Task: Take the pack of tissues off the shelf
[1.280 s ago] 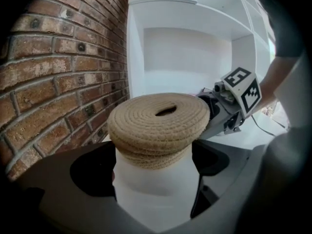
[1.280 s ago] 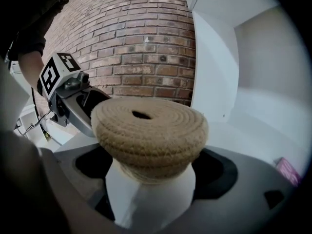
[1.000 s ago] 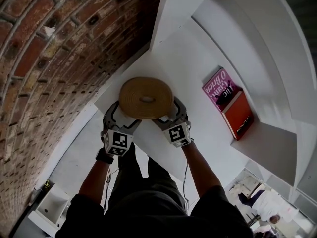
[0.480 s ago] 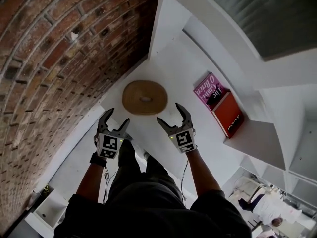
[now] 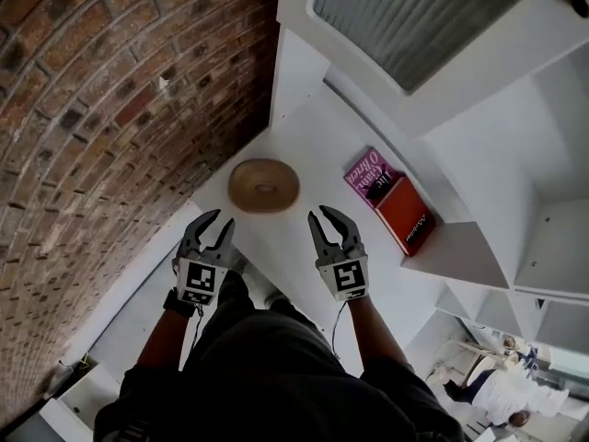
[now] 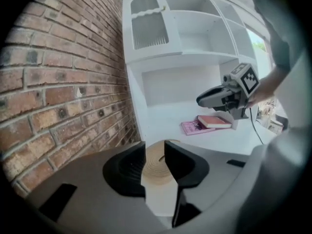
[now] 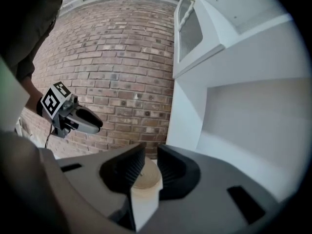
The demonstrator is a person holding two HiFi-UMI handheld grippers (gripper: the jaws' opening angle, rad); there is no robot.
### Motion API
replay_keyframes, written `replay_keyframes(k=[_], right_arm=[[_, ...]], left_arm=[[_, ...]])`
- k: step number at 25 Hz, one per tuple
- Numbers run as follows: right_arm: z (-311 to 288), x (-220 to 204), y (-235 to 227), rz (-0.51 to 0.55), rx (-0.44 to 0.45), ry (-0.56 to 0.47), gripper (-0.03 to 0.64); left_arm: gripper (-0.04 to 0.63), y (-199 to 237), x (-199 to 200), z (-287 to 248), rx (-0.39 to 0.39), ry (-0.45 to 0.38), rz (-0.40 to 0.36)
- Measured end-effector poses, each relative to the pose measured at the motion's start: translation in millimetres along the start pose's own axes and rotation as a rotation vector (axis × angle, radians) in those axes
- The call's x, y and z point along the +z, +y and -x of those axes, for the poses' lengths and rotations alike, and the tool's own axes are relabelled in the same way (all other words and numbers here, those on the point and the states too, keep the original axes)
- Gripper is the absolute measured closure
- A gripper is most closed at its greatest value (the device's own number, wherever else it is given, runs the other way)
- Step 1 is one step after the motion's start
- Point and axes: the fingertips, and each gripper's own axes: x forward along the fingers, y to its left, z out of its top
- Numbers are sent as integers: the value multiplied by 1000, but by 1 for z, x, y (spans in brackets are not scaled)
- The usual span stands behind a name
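The round tan roll [image 5: 263, 185] lies flat on the white shelf [image 5: 304, 141], left of two books [image 5: 388, 199]. The left gripper [image 5: 221, 220] and right gripper [image 5: 319, 215] hover on its near side, clear of it. Their jaws have just been closing to a narrow gap and pinch nothing.

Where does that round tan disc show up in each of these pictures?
Head view: the round tan disc lies just above centre, on the white shelf.
Left gripper view: low centre, partly hidden.
Right gripper view: low centre, partly hidden.
Shared landmark: the brick wall, seen in all three views.
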Motion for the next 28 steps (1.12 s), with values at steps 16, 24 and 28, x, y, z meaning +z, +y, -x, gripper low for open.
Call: replay_keyframes(k=[16,24,28], right_arm=[[60,37,12,-21,-73,-42,616],[62,40,15,-44,-71,-54,617],[64,37,15,-52,-74,-49,617]], left_arm=[[594,-28,40,42,-38,-108,-61],[594,-31,43,42,-44,-118,-69],[594,-31,40,42,-45,-114,-68]])
